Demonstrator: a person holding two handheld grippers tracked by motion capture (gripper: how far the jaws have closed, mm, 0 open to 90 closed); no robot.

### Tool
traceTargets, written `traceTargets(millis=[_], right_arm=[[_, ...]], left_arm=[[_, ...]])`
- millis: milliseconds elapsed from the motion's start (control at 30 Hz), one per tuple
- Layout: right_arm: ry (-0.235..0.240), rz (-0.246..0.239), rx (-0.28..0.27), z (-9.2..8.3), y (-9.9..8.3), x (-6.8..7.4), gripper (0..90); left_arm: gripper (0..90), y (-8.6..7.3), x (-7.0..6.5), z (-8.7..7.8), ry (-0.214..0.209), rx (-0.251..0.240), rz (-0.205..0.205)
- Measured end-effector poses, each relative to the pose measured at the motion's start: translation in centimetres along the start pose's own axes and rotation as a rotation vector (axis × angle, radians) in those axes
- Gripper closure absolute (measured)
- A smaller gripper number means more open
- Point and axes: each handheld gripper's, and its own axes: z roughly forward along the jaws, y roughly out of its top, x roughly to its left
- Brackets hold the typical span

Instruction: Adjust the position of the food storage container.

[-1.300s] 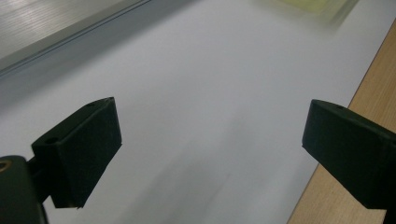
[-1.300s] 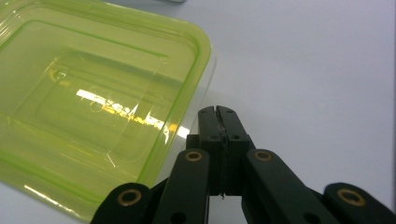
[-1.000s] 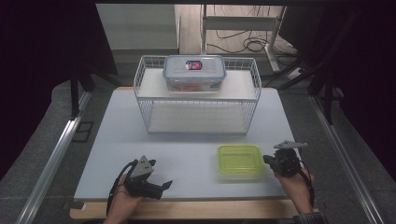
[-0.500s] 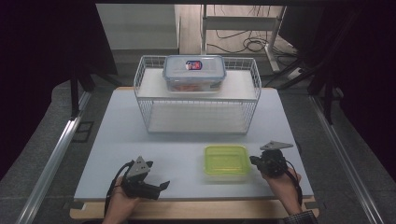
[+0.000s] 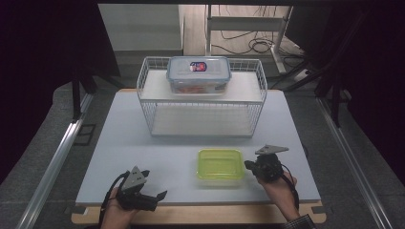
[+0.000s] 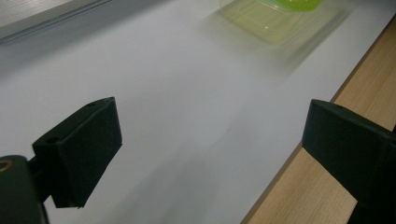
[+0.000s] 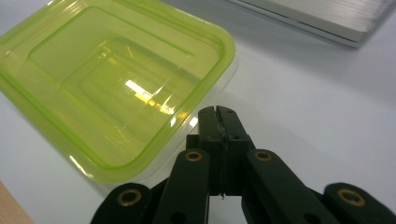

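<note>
Green container [image 7: 112, 84] touched at rim by clenched right gripper [image 7: 218, 112] (nothing grasped); left gripper [image 6: 210, 140] released.

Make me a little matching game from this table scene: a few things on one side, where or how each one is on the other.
Things:
1. green tub
2. clear box
3. left gripper
4. right gripper

States:
A. on top of the wire rack
B. jaws pressed together
C. on the white table, in front of the rack
D. jaws wide apart

Pairs: 1-C, 2-A, 3-D, 4-B
</note>
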Motion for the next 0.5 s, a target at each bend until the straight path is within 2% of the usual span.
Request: traceTargets(millis=[400,500], right_arm=[[0.043,-0.071,0.008,1.2,0.6,2.6,89.2],[0.017,-0.088,-0.003,0.9,0.6,2.6,78.3]], left_arm=[[5.2,0.1,-0.5,0.0,0.004,-0.007,0.036],[5.3,0.0,-0.5,0.0,0.007,-0.006,0.041]])
